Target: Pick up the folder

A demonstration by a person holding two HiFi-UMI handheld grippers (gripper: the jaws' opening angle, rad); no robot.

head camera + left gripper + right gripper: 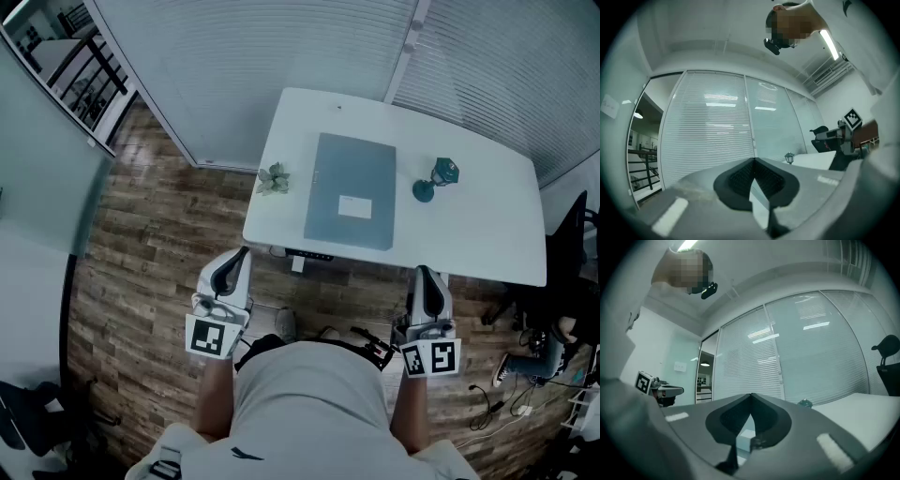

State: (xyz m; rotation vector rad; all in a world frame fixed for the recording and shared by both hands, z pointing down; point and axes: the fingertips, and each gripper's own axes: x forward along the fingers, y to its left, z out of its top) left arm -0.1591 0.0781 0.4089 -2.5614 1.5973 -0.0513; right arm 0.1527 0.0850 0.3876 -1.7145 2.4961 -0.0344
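Observation:
A grey-blue folder with a small white label lies flat in the middle of the white table. Both grippers hang short of the table's near edge, over the wooden floor. My left gripper sits below the table's left corner, shut and holding nothing. My right gripper sits below the table's front edge on the right, also shut and holding nothing. In the left gripper view the jaws meet at their tips. In the right gripper view the jaws meet likewise, with the table edge ahead.
A small potted plant stands at the table's left edge. A teal lantern stands right of the folder. Glass walls with blinds close the far side. A dark chair and cables are at the right.

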